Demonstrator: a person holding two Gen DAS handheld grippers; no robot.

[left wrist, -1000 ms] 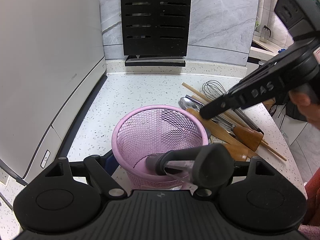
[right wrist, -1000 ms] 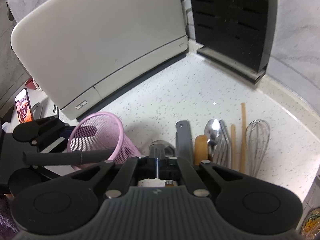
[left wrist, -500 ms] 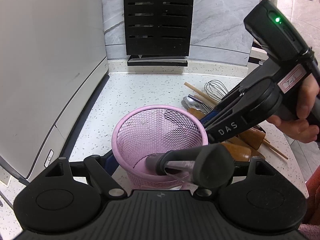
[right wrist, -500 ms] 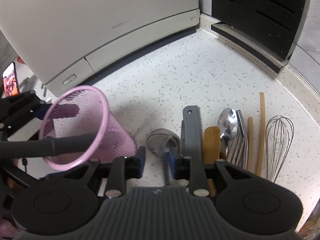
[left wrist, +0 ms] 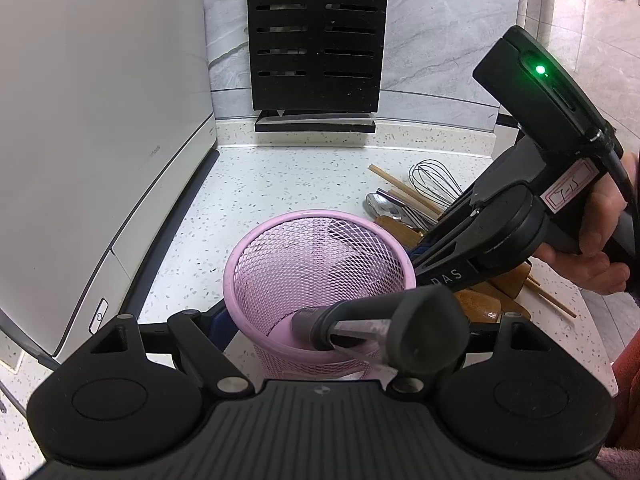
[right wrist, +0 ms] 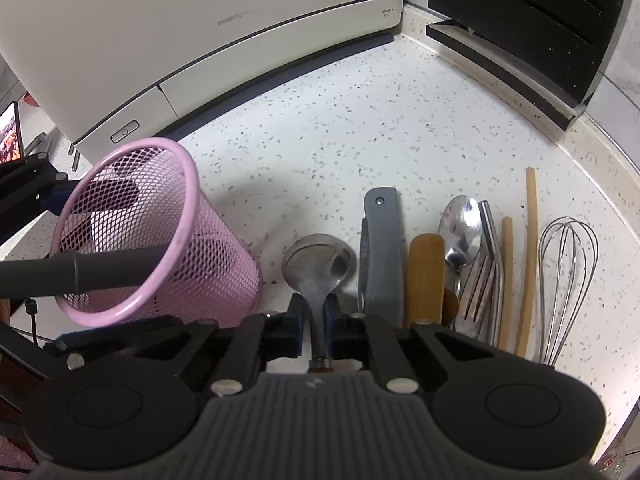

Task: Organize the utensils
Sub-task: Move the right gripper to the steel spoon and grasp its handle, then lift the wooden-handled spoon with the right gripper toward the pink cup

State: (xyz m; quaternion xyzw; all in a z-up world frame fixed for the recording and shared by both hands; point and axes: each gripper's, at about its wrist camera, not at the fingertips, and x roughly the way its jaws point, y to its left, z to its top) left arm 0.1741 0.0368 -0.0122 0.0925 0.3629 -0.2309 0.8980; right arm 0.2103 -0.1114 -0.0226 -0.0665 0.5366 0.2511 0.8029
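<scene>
Right gripper (right wrist: pixel 316 320) jaws closing, pinching the steel ladle (right wrist: pixel 319 266) by its neck; left gripper (left wrist: pixel 320 322) jaws spread wide around the pink mesh cup (left wrist: pixel 280 248).

A home kitchen corner.

A white speckled stone surface (right wrist: pixel 360 120) runs up to grey marble-look wall panels (left wrist: pixel 436 40), with a cream countertop appliance (right wrist: pixel 180 20) carrying a power button along one side and a black slotted knife rack (left wrist: pixel 316 36) standing against the wall. Cooking utensils lie in a row on the surface: a metal ladle (right wrist: pixel 318 264), a wooden spatula (right wrist: pixel 426 276), a spoon (right wrist: pixel 460 228), chopsticks (right wrist: pixel 530 248) and a wire whisk (right wrist: pixel 568 276), beside a pink mesh utensil holder (right wrist: pixel 168 240).
</scene>
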